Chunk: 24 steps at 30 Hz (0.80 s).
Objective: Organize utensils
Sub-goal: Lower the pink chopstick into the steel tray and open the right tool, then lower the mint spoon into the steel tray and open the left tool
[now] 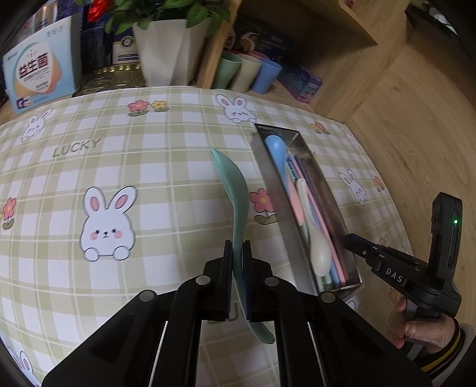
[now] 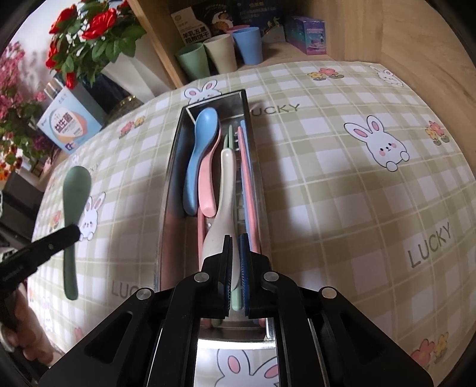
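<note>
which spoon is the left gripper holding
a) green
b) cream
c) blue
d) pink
a: the left gripper is shut on the handle of the green spoon, held over the tablecloth, while the blue spoon, pink spoon and cream spoon lie in the metal tray.

Both views are evenly and softly lit, with daylight seeming to enter from the far left, where the area behind the red flowers [image 2: 89,26] is washed out. Shadows on the checked tablecloth [image 1: 148,166] are faint and diffuse. Bright reflections are seen on the metal tray [image 2: 175,166] walls, strongest at its near end. Straight edges are bent by strong fisheye distortion, and the corners are darkened. Focus is softened toward the rims.
</note>
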Each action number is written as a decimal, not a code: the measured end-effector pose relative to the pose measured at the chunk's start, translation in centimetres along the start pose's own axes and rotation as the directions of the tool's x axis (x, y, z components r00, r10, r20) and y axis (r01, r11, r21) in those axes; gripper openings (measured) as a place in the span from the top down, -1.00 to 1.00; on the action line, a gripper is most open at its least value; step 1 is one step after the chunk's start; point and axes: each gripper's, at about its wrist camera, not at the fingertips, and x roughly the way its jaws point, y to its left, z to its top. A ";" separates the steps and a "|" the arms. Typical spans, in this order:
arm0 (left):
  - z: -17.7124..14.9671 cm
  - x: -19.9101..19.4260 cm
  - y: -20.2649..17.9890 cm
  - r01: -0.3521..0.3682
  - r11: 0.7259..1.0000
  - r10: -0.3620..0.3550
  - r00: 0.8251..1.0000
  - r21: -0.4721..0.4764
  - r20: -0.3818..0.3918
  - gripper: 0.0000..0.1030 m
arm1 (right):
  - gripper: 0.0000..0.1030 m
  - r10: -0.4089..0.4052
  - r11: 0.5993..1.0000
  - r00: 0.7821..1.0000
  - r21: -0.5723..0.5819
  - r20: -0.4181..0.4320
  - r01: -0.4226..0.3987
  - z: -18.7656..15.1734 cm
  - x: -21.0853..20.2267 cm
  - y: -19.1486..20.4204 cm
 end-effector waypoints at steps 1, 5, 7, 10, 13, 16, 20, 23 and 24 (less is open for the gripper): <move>0.1 0.1 -0.2 0.008 1.000 -0.008 1.000 0.003 -0.001 0.88 | 0.88 0.009 1.000 1.000 0.005 -0.001 -0.009 0.1 -0.1 -0.2; 1.5 1.0 -2.1 0.011 0.999 -0.010 1.000 0.047 -0.009 0.88 | 0.88 0.016 1.000 1.000 0.026 0.009 -0.016 0.7 -0.7 -1.1; 2.3 1.6 -3.1 -0.001 0.997 0.002 1.000 0.071 -0.013 0.88 | 0.87 0.022 0.999 1.000 0.033 0.017 -0.022 0.9 -0.9 -1.5; 3.9 3.0 -4.7 -0.006 0.995 0.008 1.000 0.104 -0.026 0.88 | 0.87 0.048 0.997 0.998 0.052 0.027 -0.050 1.1 -1.1 -2.1; 5.5 5.0 -6.2 0.005 0.993 0.001 0.999 0.115 -0.054 0.88 | 0.87 0.063 0.995 0.997 0.078 0.038 -0.066 1.4 -1.1 -3.0; 6.9 7.3 -7.2 0.014 0.994 -0.003 0.995 0.109 -0.097 0.88 | 0.87 0.070 0.992 0.997 0.100 0.044 -0.074 1.5 -1.0 -3.9; 8.4 10.3 -8.0 -0.025 0.993 0.043 0.987 0.117 -0.156 0.88 | 0.87 0.093 0.985 0.995 0.139 0.044 -0.098 1.6 -0.6 -5.1; 8.9 11.9 -8.3 -0.069 0.989 0.093 0.979 0.134 -0.182 0.88 | 0.87 0.094 0.983 0.994 0.151 0.049 -0.101 1.8 -0.4 -5.6; 9.1 12.2 -8.4 -0.082 0.987 0.108 0.976 0.142 -0.187 0.88 | 0.87 0.096 0.982 0.994 0.155 0.052 -0.103 1.9 -0.4 -5.7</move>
